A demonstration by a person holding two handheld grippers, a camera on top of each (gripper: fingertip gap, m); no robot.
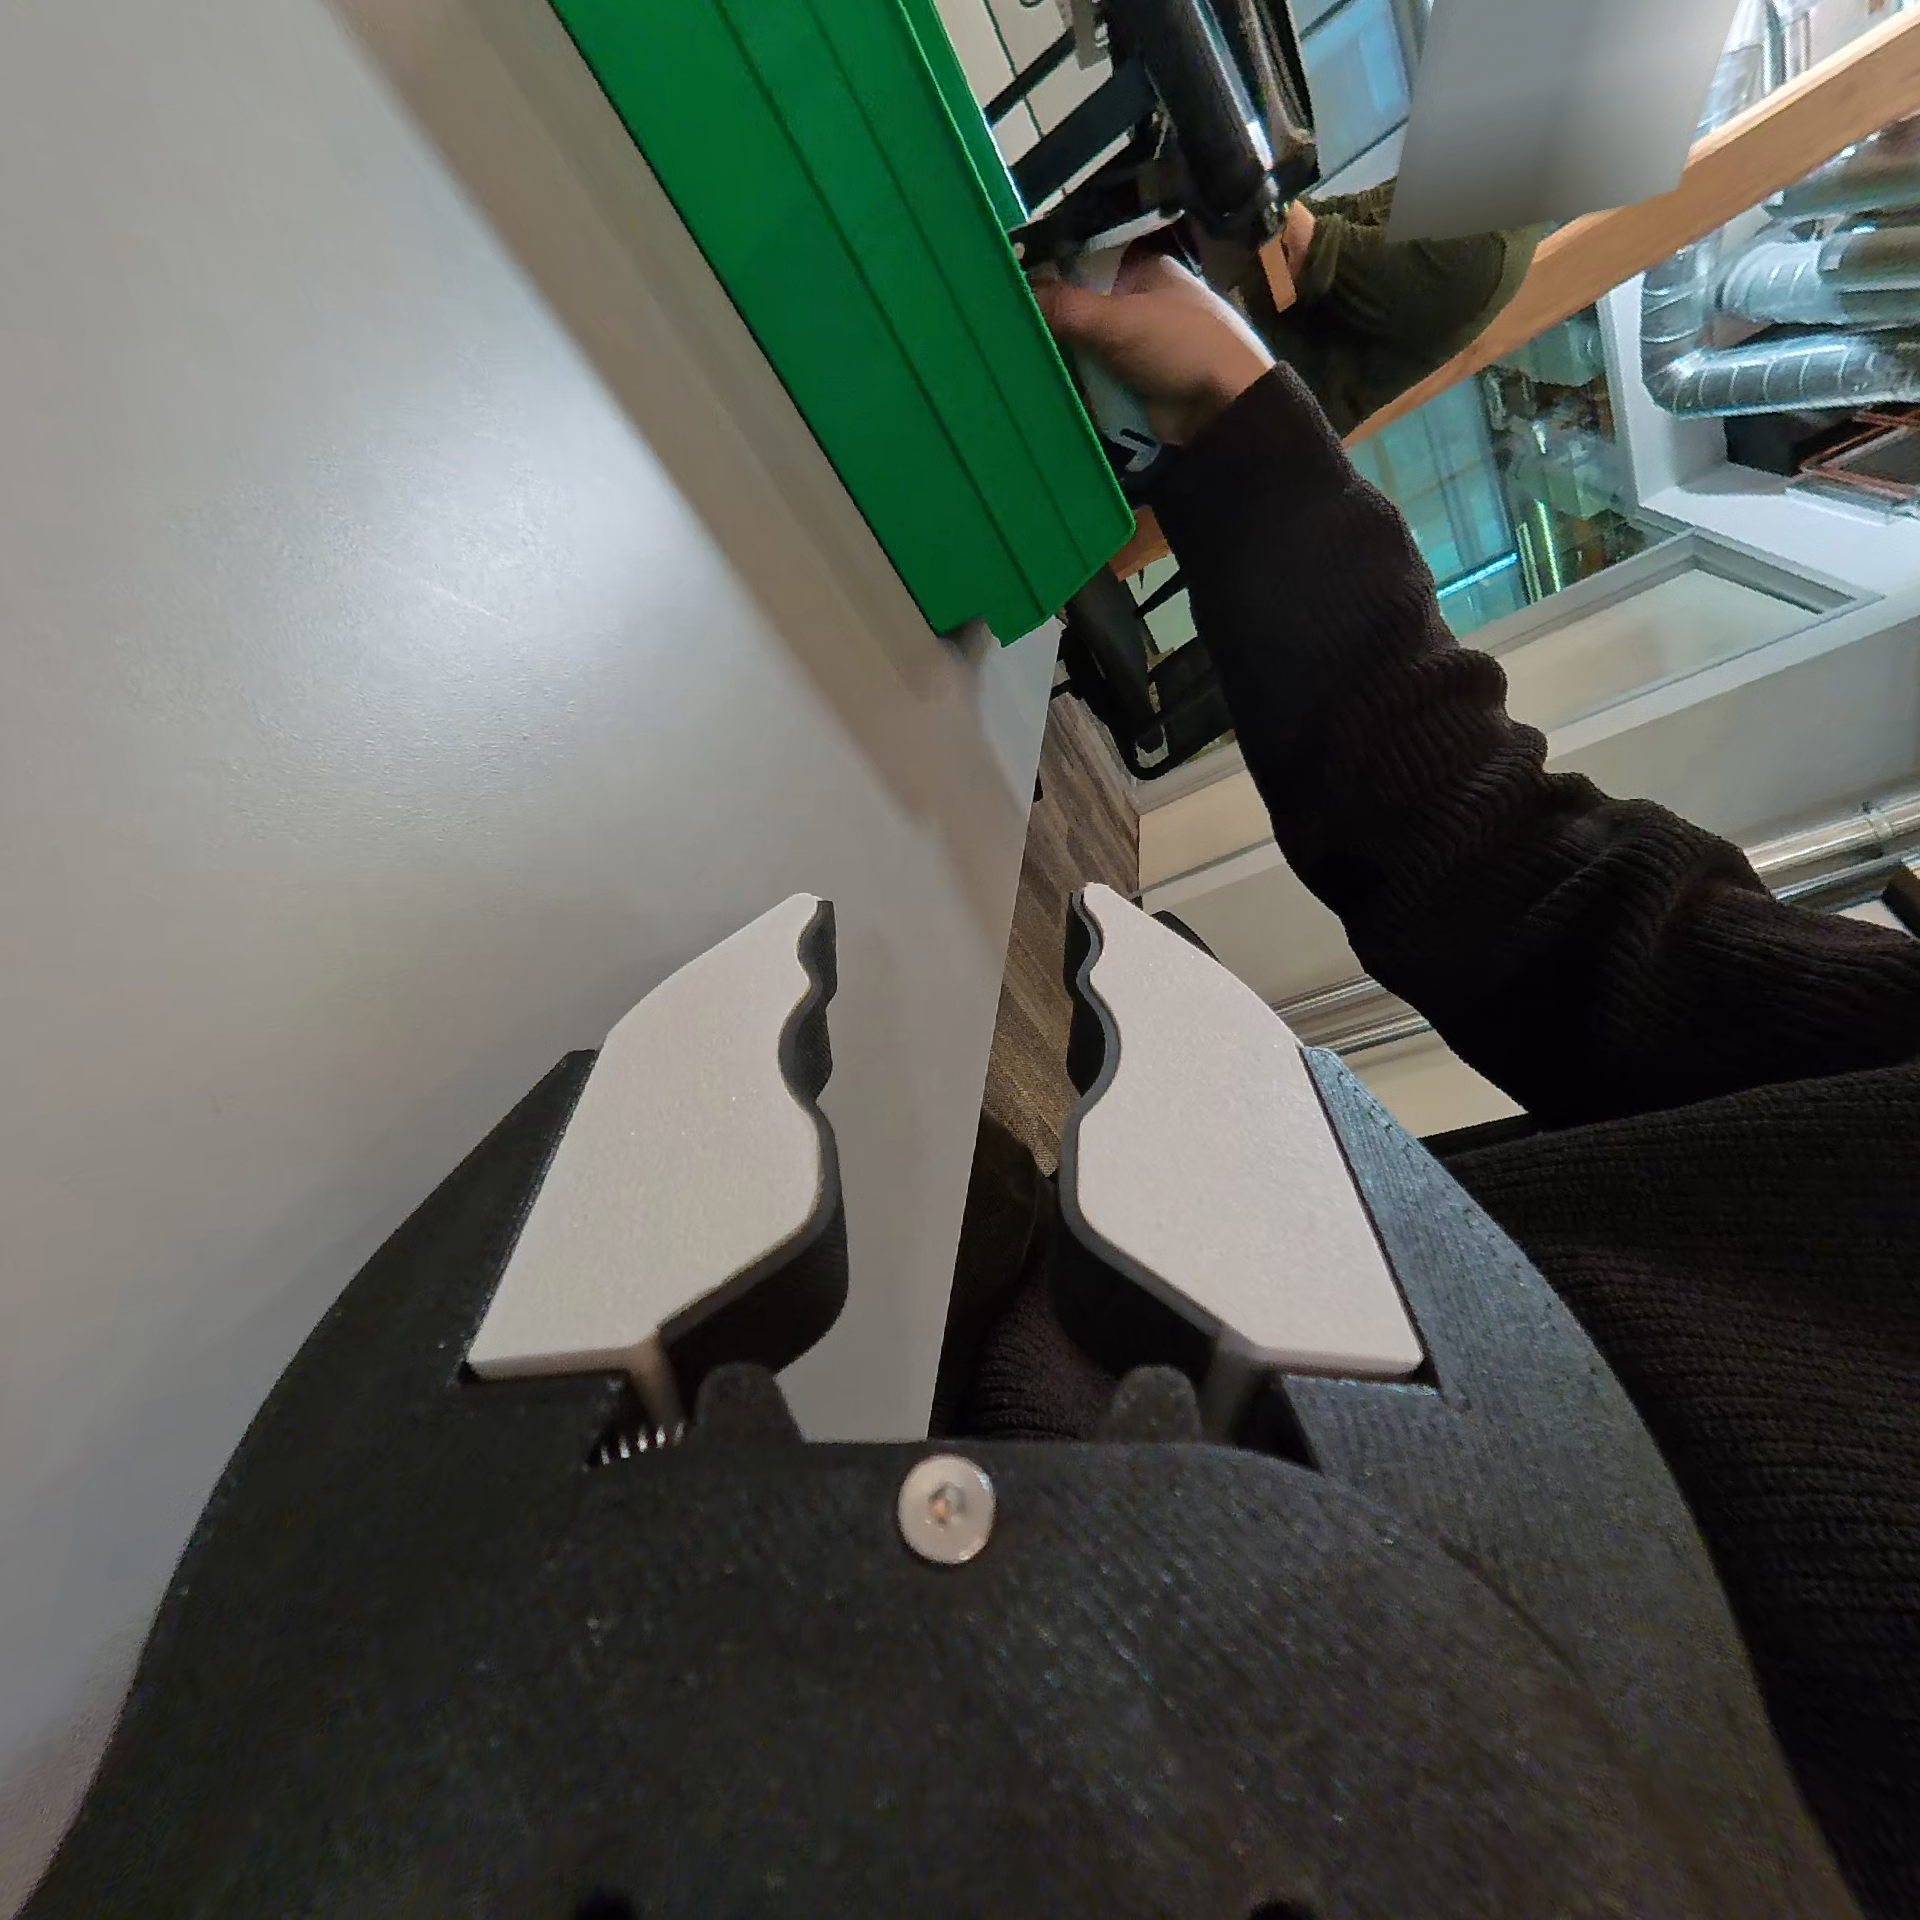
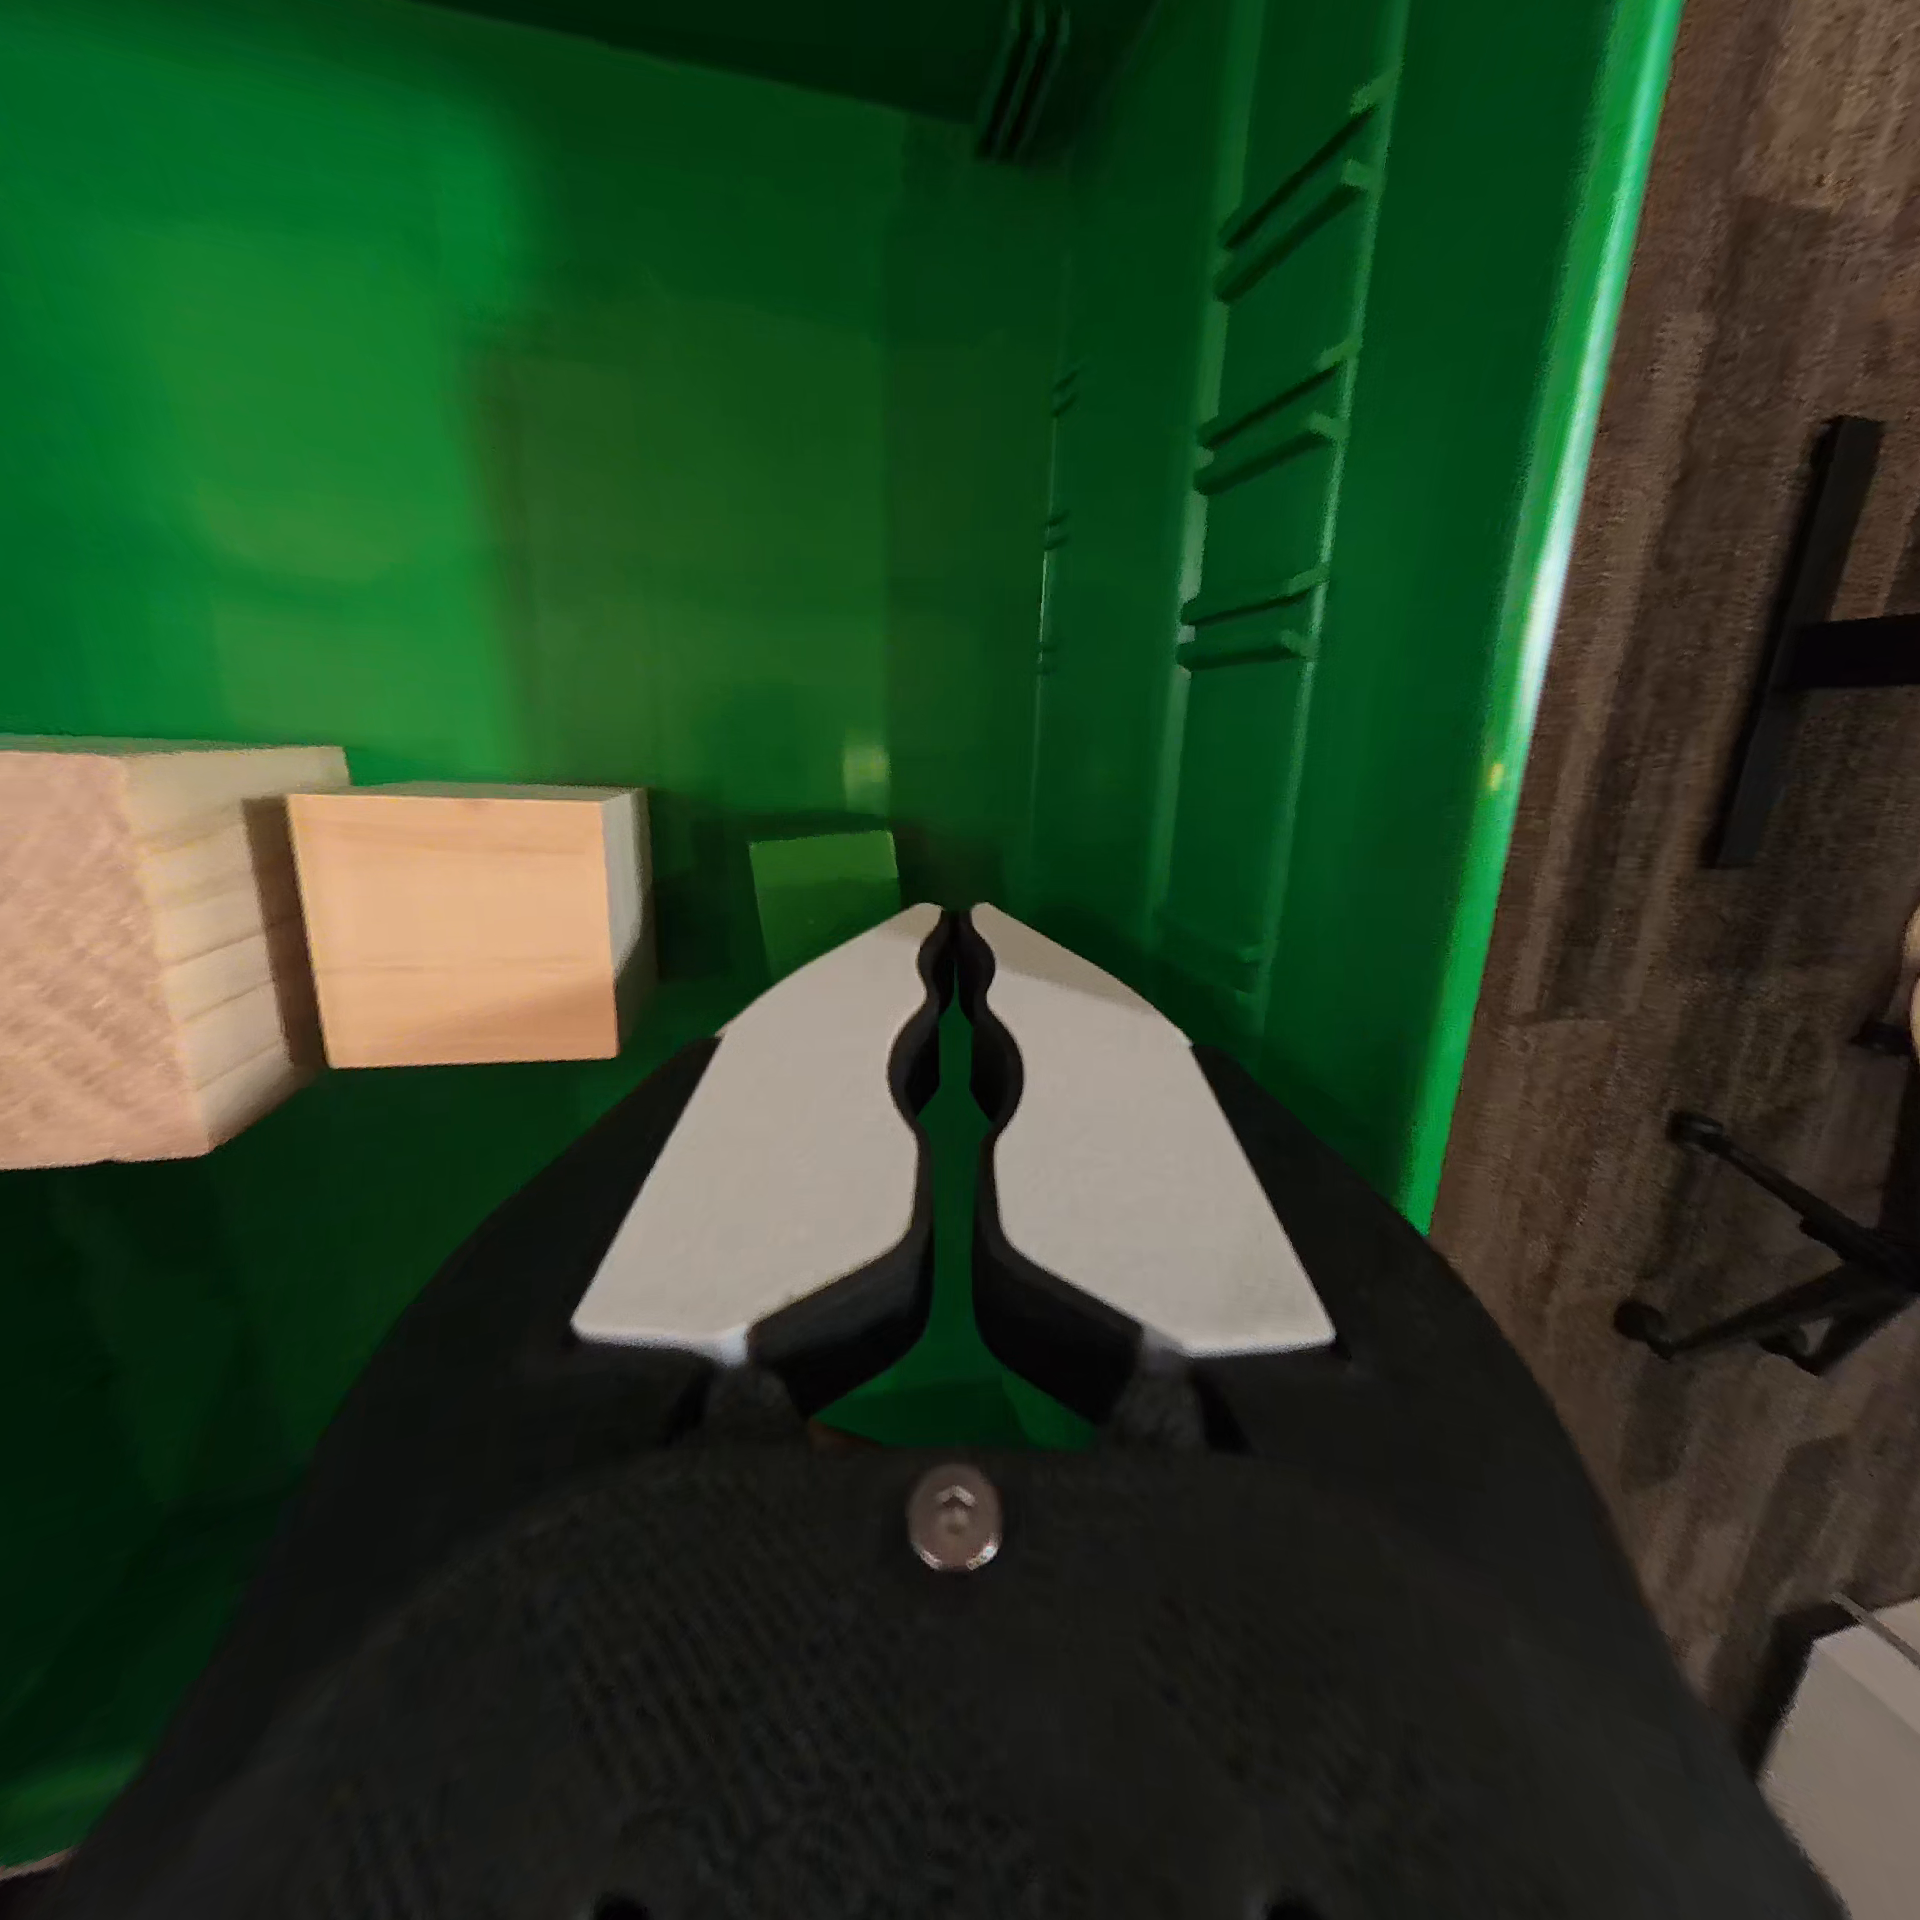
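Note:
My right gripper [image 2: 956, 920] is shut with nothing between its pads and reaches into a green bin [image 2: 623, 416]. Inside the bin two light wooden blocks [image 2: 468, 925] [image 2: 114, 945] lie to the left of the fingertips, and a small green cube [image 2: 821, 894] sits just beyond them near the corner. My left gripper [image 1: 951, 914] is open and empty, tilted over the edge of a grey table [image 1: 364, 623]. The green bin [image 1: 862, 312] shows at the table's far end in the left wrist view, where a hand [image 1: 1153, 332] in a black sleeve reaches in.
The bin's ribbed right wall [image 2: 1278, 520] stands close to the right gripper. Beyond its rim is wood-patterned floor [image 2: 1714, 727] with black stand legs [image 2: 1766, 1278]. In the left wrist view a black sleeve [image 1: 1507, 831] crosses the right side.

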